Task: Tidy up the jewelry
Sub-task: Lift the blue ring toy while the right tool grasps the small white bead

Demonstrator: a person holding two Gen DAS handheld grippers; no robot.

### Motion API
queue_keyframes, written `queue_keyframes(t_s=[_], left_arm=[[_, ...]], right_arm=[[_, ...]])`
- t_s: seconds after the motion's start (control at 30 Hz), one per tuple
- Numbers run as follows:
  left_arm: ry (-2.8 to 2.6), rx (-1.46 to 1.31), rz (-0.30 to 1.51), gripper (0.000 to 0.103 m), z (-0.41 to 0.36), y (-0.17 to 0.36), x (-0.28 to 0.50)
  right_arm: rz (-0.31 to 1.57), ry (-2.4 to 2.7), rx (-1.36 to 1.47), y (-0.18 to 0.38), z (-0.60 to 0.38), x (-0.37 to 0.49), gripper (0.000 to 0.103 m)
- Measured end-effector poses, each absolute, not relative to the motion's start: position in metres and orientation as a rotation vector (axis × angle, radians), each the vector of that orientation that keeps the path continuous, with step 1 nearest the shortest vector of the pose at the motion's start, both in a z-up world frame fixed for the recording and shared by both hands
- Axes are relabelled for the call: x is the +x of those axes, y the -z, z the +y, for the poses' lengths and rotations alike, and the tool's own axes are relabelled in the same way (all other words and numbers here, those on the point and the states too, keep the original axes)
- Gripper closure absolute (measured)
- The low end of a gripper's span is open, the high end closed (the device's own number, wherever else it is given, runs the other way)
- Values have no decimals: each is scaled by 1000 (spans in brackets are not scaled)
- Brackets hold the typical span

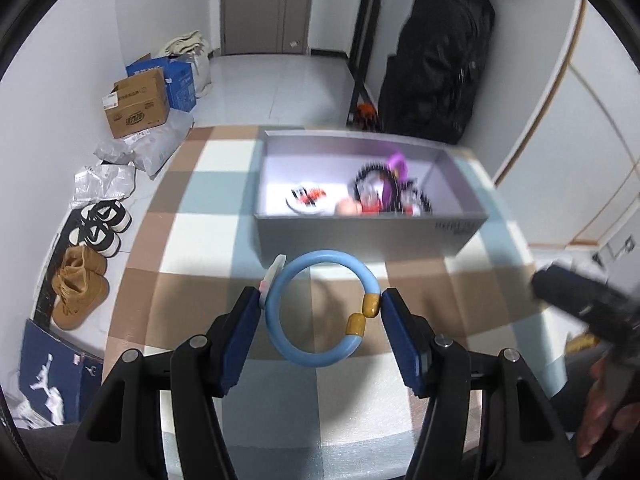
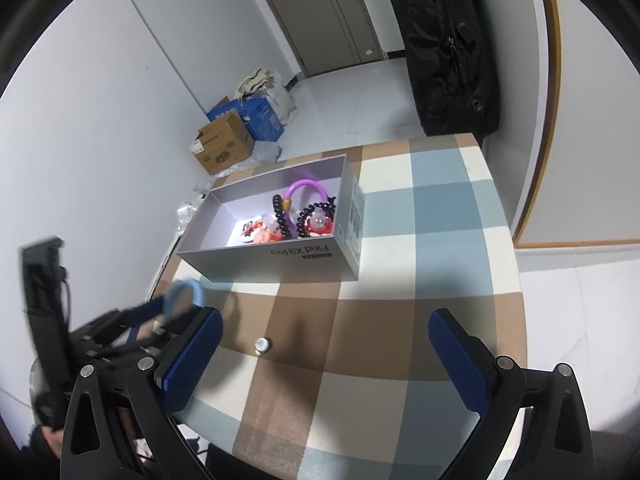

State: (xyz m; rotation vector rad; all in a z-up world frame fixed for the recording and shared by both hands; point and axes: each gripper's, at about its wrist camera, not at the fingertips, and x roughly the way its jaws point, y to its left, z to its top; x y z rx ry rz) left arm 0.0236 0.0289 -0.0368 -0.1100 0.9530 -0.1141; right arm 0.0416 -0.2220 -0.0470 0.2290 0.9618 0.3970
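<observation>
Blue bangle (image 1: 322,309) sits clamped across your left gripper (image 1: 320,308) jaws, grey box (image 1: 360,236) straight ahead beyond the tips, nearer this hand; right gripper (image 2: 325,334) gapes empty.

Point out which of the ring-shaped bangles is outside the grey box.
The light blue ring bangle with two mustard-yellow beads, gripped across its width in the left claw. The purple ring bangle lies inside the grey cardboard box among dark bead bracelets.

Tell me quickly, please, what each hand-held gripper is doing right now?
Left hand-held gripper: shut on the blue bangle, lifted off the table.
Right hand-held gripper: open, holding nothing.
</observation>
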Motion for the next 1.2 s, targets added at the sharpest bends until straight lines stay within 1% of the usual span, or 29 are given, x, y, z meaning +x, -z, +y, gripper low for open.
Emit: queue_keyframes(t_s=[0.3,0.43,0.6,0.67,0.73,0.8,0.87,0.97,1.0,1.07,1.2], left_arm=[[141,-227,906,46,51,27,22],[154,-263,925,46,60,29,24],[158,-283,931,46,66,30,26],[164,-299,930,46,69,29,27],[168,-302,927,46,70,27,27],[167,-291,925,46,70,27,27],[166,-287,930,46,71,28,27],[162,-294,939,46,74,30,29],[160,-298,943,46,75,30,30],[162,-301,945,46,76,30,30],[170,-284,941,46,73,28,30]], right_arm=[[1015,-414,187,64,-204,44,0],[1040,-450,154,71,-188,40,6],[1057,-501,80,79,-164,36,21],[1070,-531,52,82,-154,35,35],[1074,-539,12,84,-145,34,38],[1070,-547,-12,85,-140,34,44],[1070,-555,-34,87,-136,34,54],[1073,-565,-69,91,-128,33,65],[1073,-566,-84,92,-125,32,66],[1078,-565,-110,95,-120,31,75],[1076,-557,-179,98,-110,25,86]])
